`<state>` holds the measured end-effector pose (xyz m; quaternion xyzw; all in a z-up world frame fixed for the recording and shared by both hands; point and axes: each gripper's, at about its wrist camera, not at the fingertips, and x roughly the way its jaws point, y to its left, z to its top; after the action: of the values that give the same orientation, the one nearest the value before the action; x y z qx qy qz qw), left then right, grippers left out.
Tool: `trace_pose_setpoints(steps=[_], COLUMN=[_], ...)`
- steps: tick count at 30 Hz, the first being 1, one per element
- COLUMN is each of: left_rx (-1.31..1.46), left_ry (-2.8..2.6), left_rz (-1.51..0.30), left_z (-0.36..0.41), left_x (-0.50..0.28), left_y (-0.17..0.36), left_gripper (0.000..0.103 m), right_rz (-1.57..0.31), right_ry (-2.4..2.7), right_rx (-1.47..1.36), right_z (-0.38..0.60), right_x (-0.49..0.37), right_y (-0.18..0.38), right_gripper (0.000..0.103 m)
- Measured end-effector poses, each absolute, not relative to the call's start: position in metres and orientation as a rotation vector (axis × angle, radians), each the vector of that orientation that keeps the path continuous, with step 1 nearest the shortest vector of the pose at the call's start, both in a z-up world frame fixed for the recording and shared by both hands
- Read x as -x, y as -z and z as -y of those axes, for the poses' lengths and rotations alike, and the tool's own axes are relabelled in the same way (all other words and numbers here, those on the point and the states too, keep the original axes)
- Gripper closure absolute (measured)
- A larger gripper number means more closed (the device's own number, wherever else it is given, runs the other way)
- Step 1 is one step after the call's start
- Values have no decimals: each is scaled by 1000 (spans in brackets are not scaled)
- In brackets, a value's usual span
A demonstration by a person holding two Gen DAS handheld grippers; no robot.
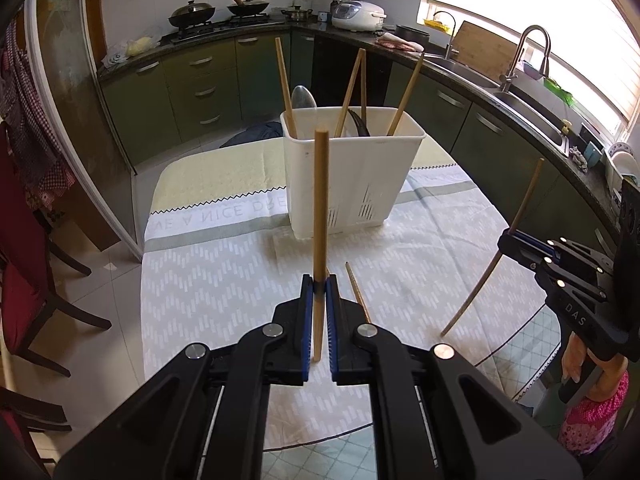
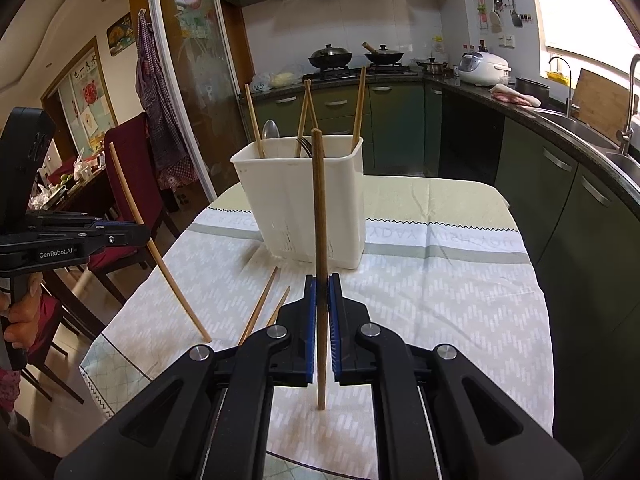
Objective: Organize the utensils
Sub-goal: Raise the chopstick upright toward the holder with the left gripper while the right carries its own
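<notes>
**Two chopsticks up, one in each gripper**

We've got the left gripper (image 1: 319,288) clamped on a light wooden chopstick (image 1: 320,200), standing nearly upright. The right gripper (image 2: 322,292) pinches a darker chopstick (image 2: 319,220) the same way. Just beyond both, on the patterned tablecloth (image 2: 440,304), the white utensil holder (image 1: 352,184) carries four chopsticks and a spoon (image 1: 303,98). Two loose chopsticks (image 2: 260,306) lie on the cloth.

Four chopsticks (image 1: 283,80) stand in one holder (image 1: 360,172), two lie on the cloth (image 2: 260,304), two are held (image 2: 320,240)
</notes>
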<state>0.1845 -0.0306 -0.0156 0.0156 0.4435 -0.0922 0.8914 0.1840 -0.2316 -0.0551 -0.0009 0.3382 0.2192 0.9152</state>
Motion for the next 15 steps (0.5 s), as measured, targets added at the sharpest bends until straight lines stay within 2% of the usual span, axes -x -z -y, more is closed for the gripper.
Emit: trace_pose_setpoints(steps=[9, 15], left_rx=[-37, -36], left_ry=[198, 216], left_rz=[-911, -874], left_z=[34, 36], left_x=[-183, -186], left_y=[12, -14], left_gripper=[97, 97], right_rz=[-676, -606], right_ry=[-458, -482], right_rx=[3, 9], right_z=[231, 223], right_x=[-184, -189], right_y=[46, 9], right_gripper=[96, 96])
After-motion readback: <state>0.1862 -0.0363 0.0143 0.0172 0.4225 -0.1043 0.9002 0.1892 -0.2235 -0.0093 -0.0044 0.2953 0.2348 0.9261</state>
